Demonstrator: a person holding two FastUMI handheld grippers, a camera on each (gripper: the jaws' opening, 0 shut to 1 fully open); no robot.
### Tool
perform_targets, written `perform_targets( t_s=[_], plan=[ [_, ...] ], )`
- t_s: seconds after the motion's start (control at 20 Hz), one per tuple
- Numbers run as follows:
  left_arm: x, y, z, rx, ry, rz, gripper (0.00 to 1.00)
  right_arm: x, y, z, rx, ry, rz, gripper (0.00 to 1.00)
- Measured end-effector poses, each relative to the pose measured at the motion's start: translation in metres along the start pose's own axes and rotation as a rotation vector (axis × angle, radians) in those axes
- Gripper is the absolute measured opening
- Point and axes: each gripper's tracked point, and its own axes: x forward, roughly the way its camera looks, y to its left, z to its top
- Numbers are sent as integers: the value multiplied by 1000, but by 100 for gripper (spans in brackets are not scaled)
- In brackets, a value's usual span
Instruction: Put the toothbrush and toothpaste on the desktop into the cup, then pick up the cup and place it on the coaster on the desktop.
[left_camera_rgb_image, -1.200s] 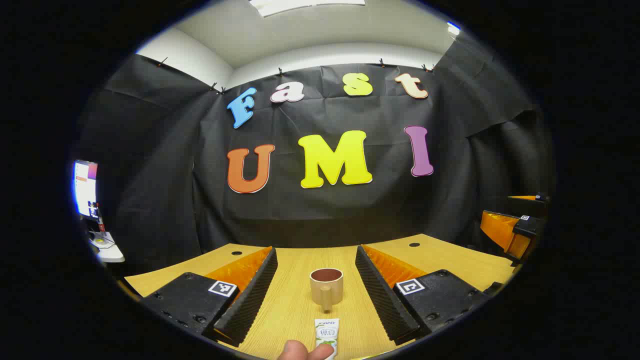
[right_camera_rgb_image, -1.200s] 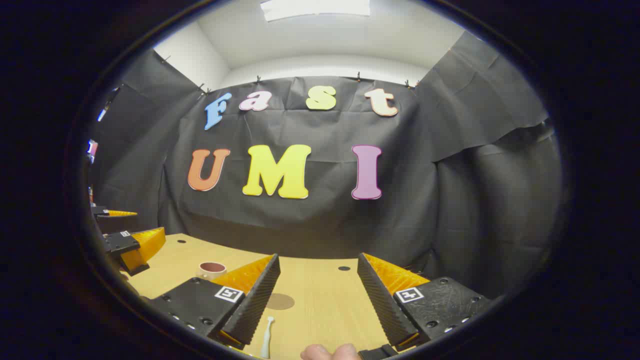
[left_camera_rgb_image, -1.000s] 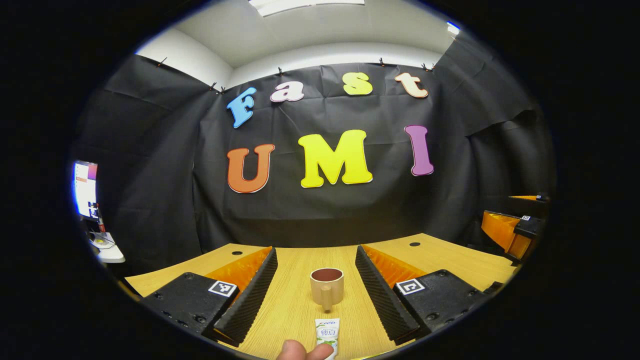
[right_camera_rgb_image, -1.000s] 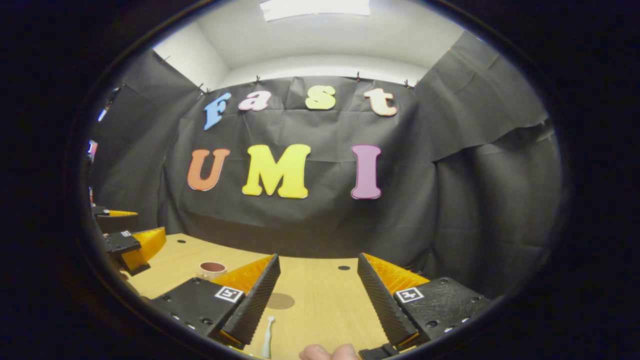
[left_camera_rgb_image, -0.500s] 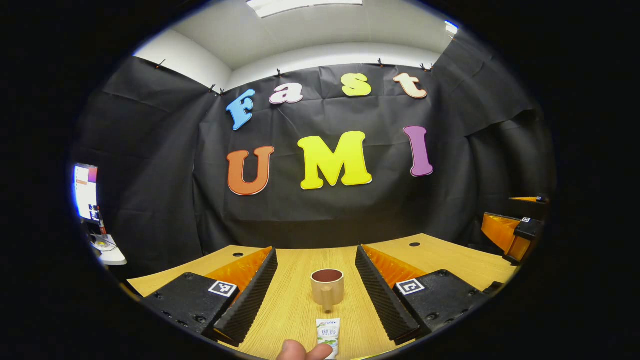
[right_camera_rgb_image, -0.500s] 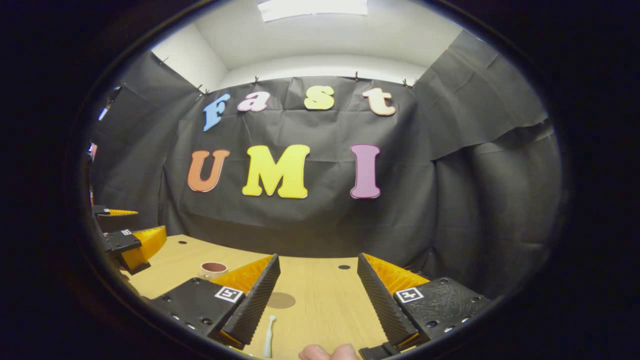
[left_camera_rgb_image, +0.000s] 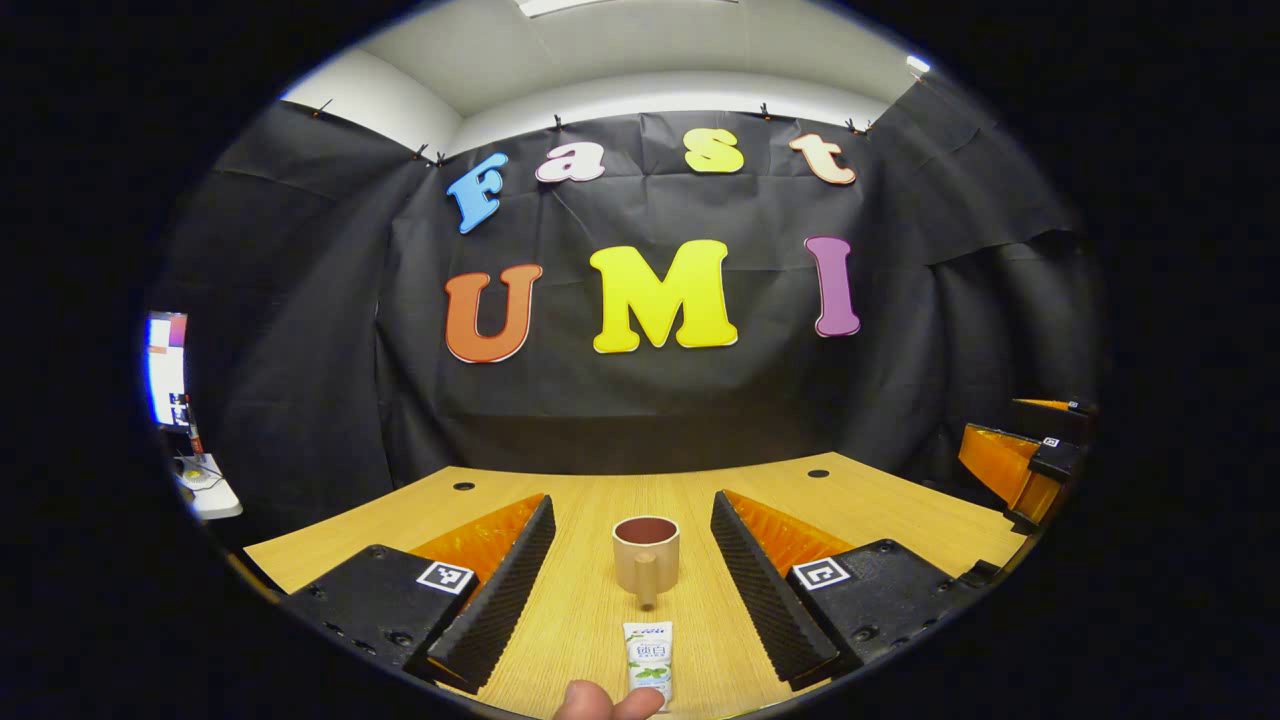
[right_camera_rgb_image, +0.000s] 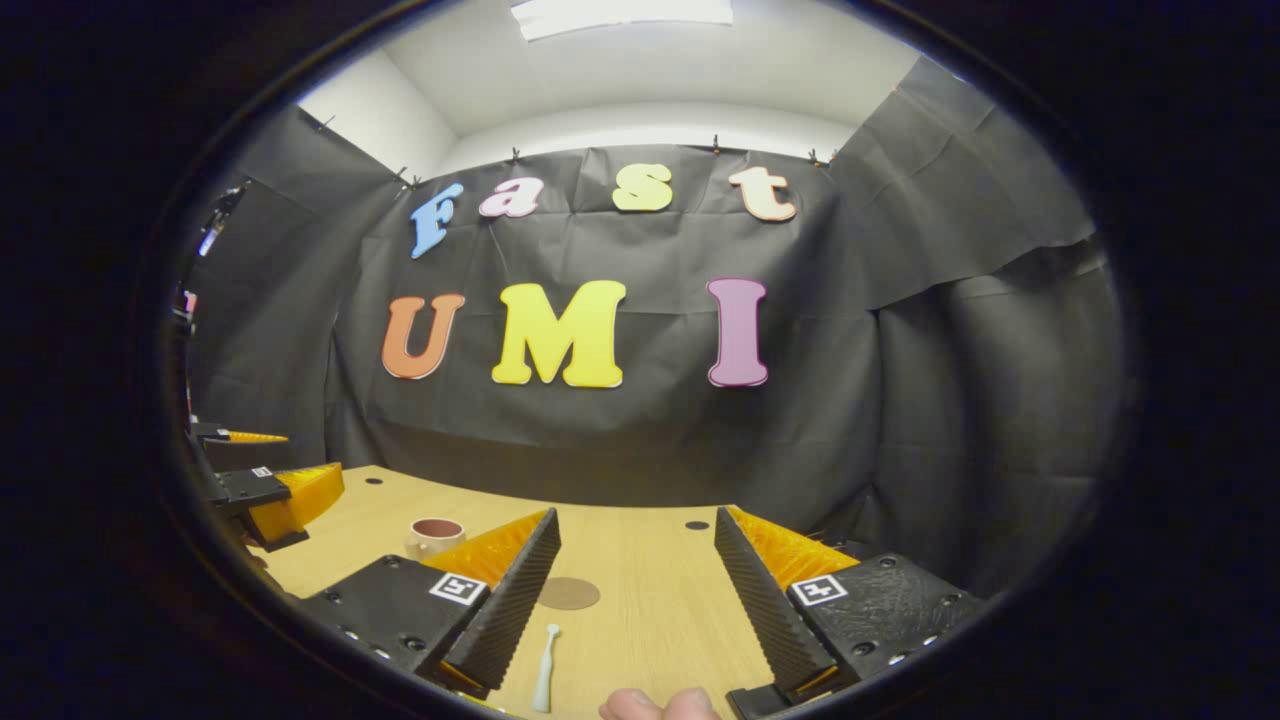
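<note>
**Both tongs wide above the surface: hazards before gripping**

Your left tongs (left_camera_rgb_image: 632, 560) stand wide and hold nothing. The cup (left_camera_rgb_image: 646, 554) sits upright between their fingers, handle toward you, apart from both. The toothpaste (left_camera_rgb_image: 648, 651) lies flat on the surface (left_camera_rgb_image: 880, 510), nearer you than the cup, in line with its handle.

Your right tongs (right_camera_rgb_image: 636, 590) also stand wide and hold nothing. The toothbrush (right_camera_rgb_image: 544, 681) lies flat just beside their left finger. The coaster (right_camera_rgb_image: 568, 593) lies ahead of it, bare; the cup stands well apart to its left.

Probable faults:
- The toothpaste tube is flat and low. Fingers closing above it are likely to slide over it or push it forward into the cup.
- The toothbrush is thin, so a grip near one end could let it swing.
- An item dropped against the rim may tip the cup.
</note>
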Motion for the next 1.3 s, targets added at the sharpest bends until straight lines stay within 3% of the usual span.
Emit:
perform_targets(
  t_s=[0.7, 0.95, 1.3],
  plan=[
    [-13, -24, -150, -88, 516, -100, 100, -4, -10, -69, 37, 172, -5, 94],
    [-17, -27, -180, -74, 633, -122, 100, -6, -10, -97, 34, 242, -2, 95],
    [-13, -20, -206, -72, 730, -100, 100, -3, -10, -101, 46, 250, -9, 94]
  ],
)
